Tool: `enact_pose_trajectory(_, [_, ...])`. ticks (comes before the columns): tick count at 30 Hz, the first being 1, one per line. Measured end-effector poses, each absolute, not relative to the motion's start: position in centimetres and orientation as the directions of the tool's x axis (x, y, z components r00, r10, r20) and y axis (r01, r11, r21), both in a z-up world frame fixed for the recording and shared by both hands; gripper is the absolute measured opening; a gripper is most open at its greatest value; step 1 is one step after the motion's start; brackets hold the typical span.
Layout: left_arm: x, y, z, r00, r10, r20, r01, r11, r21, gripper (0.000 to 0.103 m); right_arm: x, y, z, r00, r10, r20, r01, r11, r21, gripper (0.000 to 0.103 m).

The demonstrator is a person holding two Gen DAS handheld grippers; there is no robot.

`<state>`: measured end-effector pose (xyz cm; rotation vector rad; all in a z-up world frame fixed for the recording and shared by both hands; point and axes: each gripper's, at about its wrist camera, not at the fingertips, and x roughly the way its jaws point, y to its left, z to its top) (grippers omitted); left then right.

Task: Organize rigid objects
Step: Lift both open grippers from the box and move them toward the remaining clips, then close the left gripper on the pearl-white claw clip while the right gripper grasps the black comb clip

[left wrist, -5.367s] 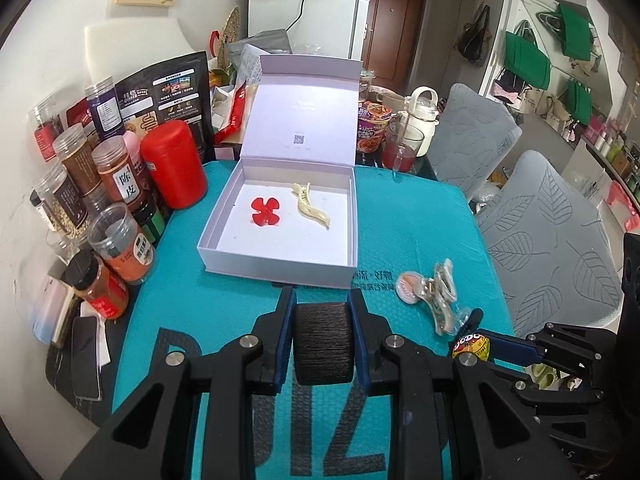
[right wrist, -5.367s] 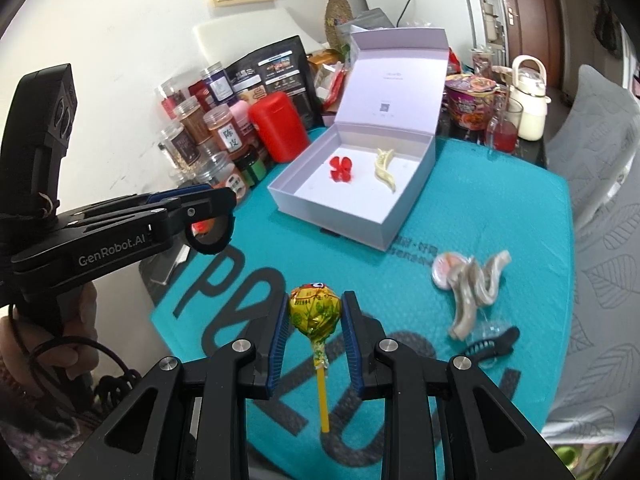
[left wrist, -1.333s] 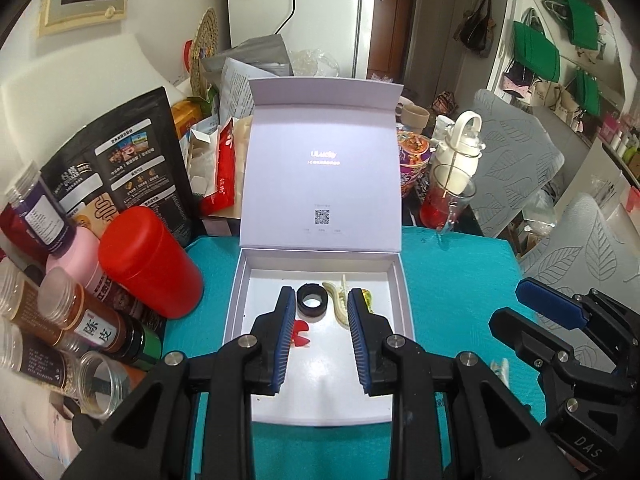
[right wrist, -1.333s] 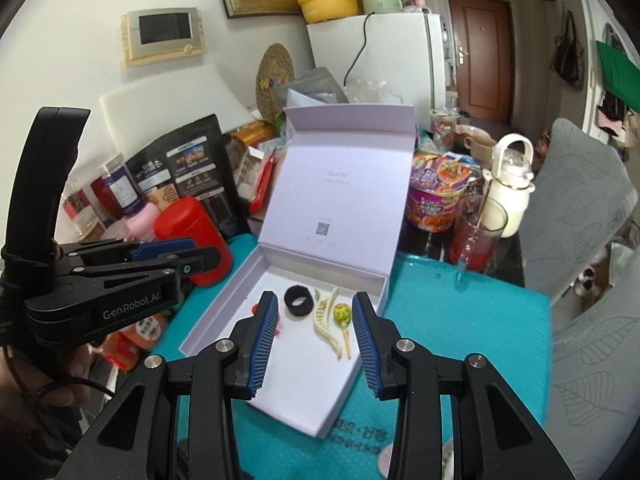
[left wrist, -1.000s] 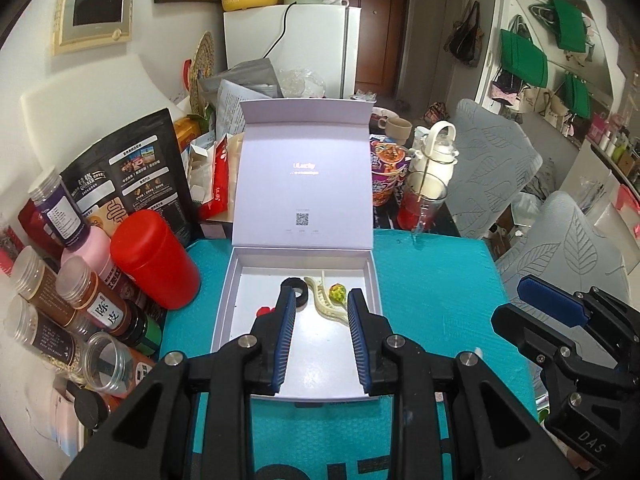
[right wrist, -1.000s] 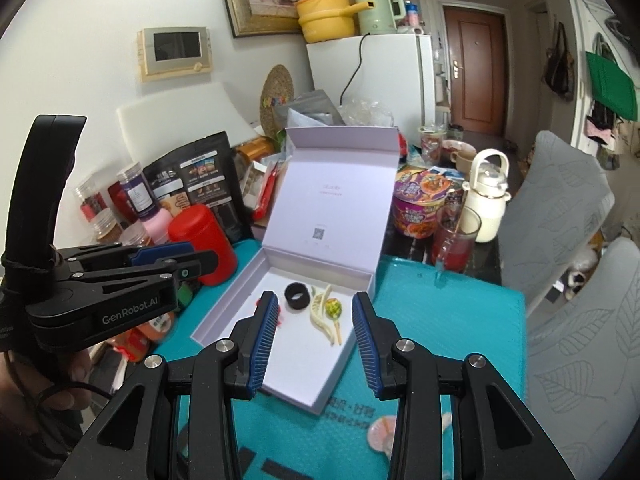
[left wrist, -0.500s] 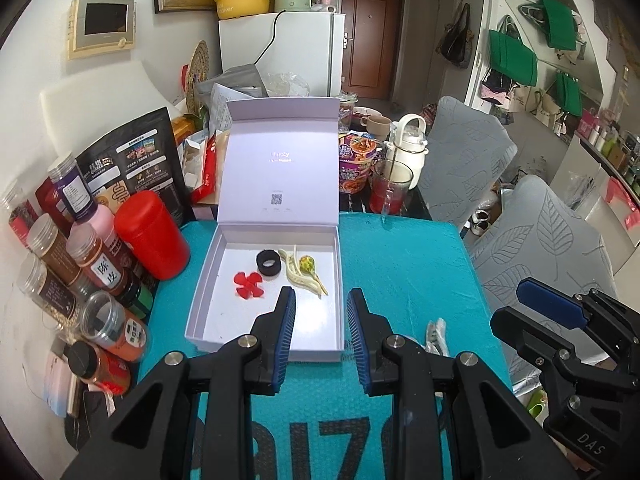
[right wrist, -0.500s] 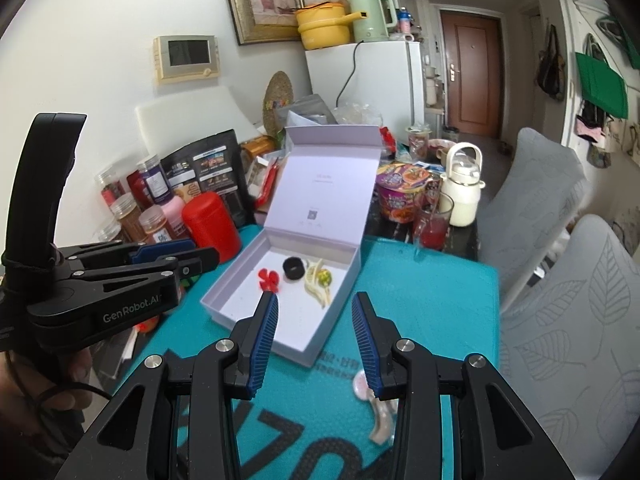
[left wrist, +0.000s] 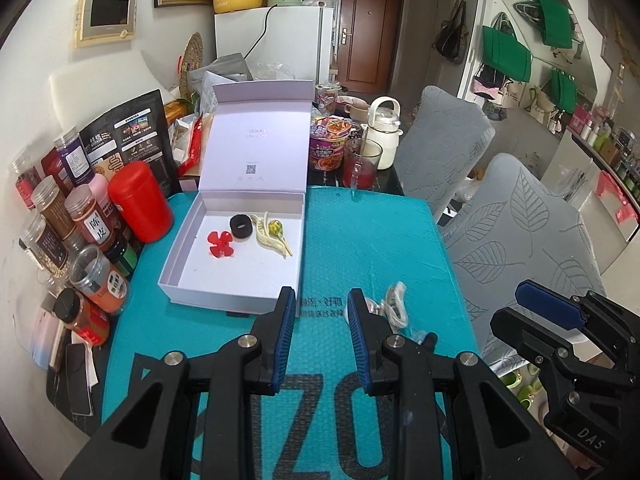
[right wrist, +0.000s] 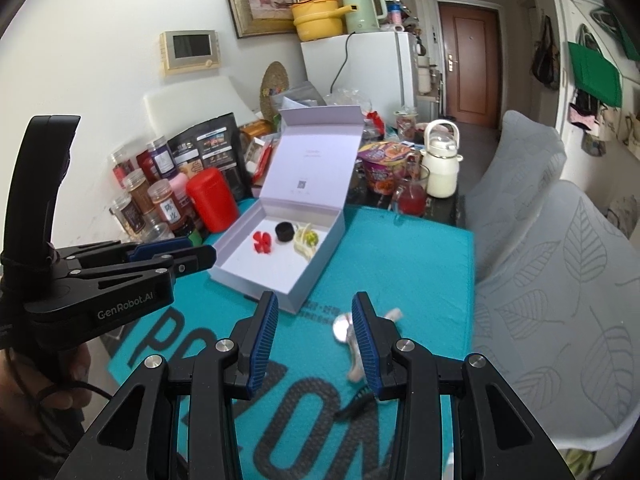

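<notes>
Box point(left wrist: 224, 280) was seen as matt lilac card. Mat point(left wrist: 372, 240) looked like teal bubble plastic, dimpled. Canister point(left wrist: 140, 200) was glossy red plastic. Pads point(left wrist: 285, 340) were ribbed blue rubber. Chairs point(left wrist: 520, 220) were covered in grey cloth.

box point(left wrist: 208, 276) on mat point(left wrist: 372, 240), jars point(left wrist: 86, 216) left

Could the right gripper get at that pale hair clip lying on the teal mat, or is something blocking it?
Probably yes. The right gripper is empty, and the hair clip lies on the bare teal mat just beyond its right finger, clear of the open box.
</notes>
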<state>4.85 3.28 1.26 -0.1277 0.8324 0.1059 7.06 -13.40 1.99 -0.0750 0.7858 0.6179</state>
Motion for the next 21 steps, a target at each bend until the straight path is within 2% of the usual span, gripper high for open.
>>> enact_pose_trajectory(11, [2.6,-1.0,-0.6,0.643,0.045,-0.764,-0.154,0.986,-0.071,0.027,4.7,-17.8,1.3,0.531,0.486,-0.694,-0.545,0.823,0.160,0.038])
enact_pose_trajectory(12, [2.5,-1.3,-0.8,0.640,0.042,-0.767,-0.148,0.986,-0.070,0.035,4.6,-18.1,1.1,0.529,0.485,-0.696,-0.543,0.824,0.162,0.038])
enact_pose_trajectory(13, [2.4,-1.6,-1.1,0.637,0.037,-0.770,-0.142,0.987,-0.070,0.059,4.6,-18.3,1.0,0.527,0.485,-0.698,-0.541,0.825,0.165,0.038])
enact_pose_trajectory(14, [2.4,-1.8,-1.3,0.637,0.034,-0.770,-0.141,0.987,-0.073,0.076,4.5,-18.7,0.8,0.524,0.484,-0.701,-0.538,0.826,0.169,0.038])
enact_pose_trajectory(15, [2.3,-2.0,-1.4,0.640,0.030,-0.768,-0.139,0.987,-0.078,0.100,4.5,-18.9,0.6,0.522,0.482,-0.704,-0.535,0.828,0.171,0.038])
enact_pose_trajectory(16, [2.1,-2.2,-1.5,0.650,0.023,-0.759,-0.136,0.987,-0.087,0.102,4.5,-19.1,0.4,0.520,0.481,-0.706,-0.532,0.829,0.172,0.038])
enact_pose_trajectory(21, [2.7,-2.8,-2.5,0.633,0.009,-0.774,-0.120,0.989,-0.086,0.102,4.7,-20.0,-0.8,0.518,0.462,-0.720,-0.507,0.844,0.176,0.038])
